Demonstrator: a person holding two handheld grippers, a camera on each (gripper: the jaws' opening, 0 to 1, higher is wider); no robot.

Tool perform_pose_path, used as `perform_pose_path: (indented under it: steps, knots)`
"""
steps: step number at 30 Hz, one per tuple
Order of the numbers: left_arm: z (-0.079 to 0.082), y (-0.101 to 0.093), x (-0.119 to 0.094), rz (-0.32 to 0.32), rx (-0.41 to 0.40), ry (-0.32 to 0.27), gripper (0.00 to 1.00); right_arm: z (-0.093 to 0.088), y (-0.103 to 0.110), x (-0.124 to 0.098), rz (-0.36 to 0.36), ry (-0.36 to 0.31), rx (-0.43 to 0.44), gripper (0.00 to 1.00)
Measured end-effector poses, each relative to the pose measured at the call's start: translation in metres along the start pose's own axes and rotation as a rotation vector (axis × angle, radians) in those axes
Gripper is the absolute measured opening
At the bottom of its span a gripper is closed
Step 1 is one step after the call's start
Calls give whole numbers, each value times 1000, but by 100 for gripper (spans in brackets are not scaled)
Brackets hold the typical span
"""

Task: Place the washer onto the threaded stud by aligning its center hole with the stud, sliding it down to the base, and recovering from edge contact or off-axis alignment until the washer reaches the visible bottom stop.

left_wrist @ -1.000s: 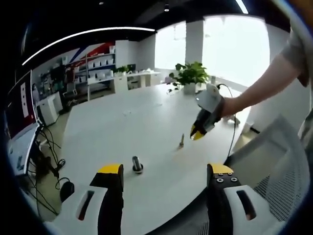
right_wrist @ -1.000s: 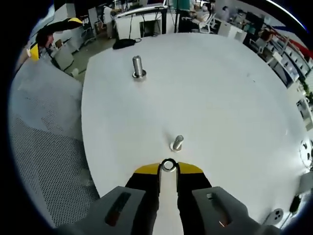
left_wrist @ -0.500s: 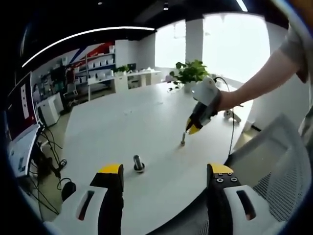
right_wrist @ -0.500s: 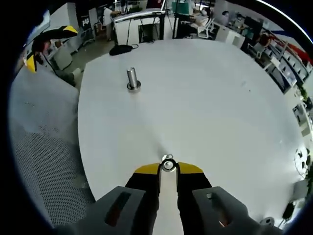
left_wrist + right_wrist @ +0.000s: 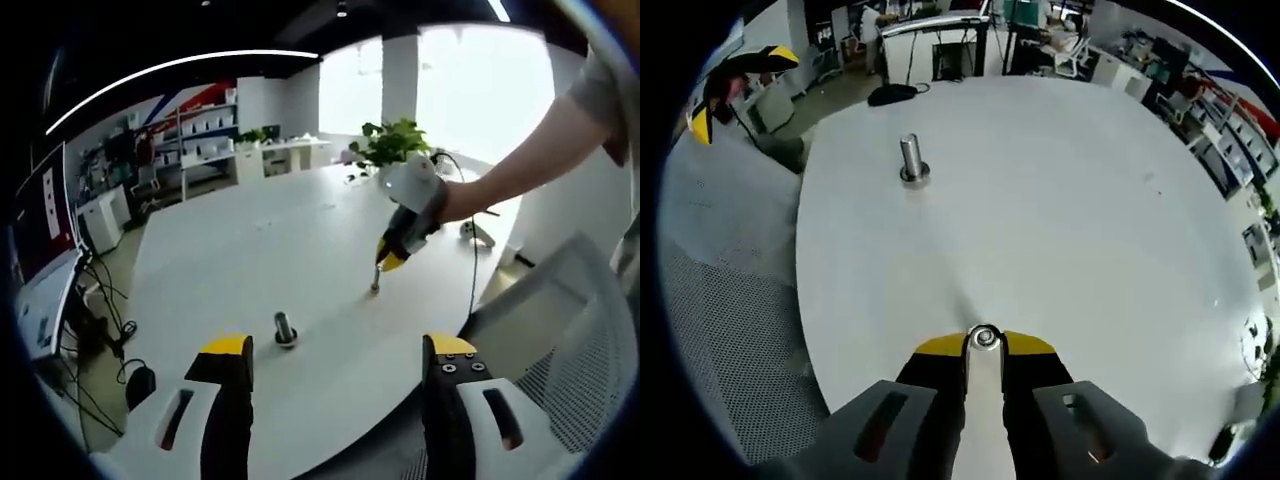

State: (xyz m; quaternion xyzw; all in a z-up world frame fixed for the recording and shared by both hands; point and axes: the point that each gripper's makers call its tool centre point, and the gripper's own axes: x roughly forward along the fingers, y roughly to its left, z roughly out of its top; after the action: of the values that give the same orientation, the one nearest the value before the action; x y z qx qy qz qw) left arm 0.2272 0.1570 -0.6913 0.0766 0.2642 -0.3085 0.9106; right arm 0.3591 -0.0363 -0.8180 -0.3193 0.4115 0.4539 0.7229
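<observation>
In the right gripper view my right gripper (image 5: 985, 347) is shut on a small metal washer (image 5: 985, 337), held flat at the jaw tips. The washer sits right over the short threaded stud, whose top shows through its hole. In the left gripper view the right gripper (image 5: 391, 257) tilts down with its tips at the top of that thin stud (image 5: 375, 284) on the white table (image 5: 250, 250). A second, thicker stud (image 5: 285, 330) (image 5: 911, 160) stands apart on its base. My left gripper (image 5: 338, 350) hangs open near the table's edge, holding nothing; its yellow tips (image 5: 735, 75) also show.
A mesh office chair (image 5: 720, 300) (image 5: 570, 330) stands at the table's near edge. A potted plant (image 5: 390, 150) and a cable with a plug (image 5: 472, 232) lie at the table's far end. A monitor (image 5: 40, 215) and floor cables are off to the left.
My right gripper has carried the washer forward and over the short stud, which has slipped from ahead of the jaws to beneath the washer. The left gripper has stayed still.
</observation>
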Motion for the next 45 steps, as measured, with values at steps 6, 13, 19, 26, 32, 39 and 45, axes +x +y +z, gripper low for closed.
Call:
perform_pose_path:
  steps: [6,13,19,26,32,39,45]
  knots:
    - [-1,0,0,0,0,4,67,-2,0,5,12,19,-16,14]
    - [-4,-1,1,-4,2,20,67,-7,-3,16,20,47,-24,14]
    - [-5,2,1,5,-14,21,67,-10,-4,25,28,70,-28,14]
    - [-8,2,2,5,-13,35,66,-16,-6,37,42,106,-31,14]
    - [-10,3,2,6,-24,42,66,-23,-5,43,52,128,-9,15]
    - [-8,3,2,1,-39,35,66,-21,-4,43,62,114,-2,16]
    - [-9,3,2,0,-40,35,66,-26,-3,37,52,90,29,19]
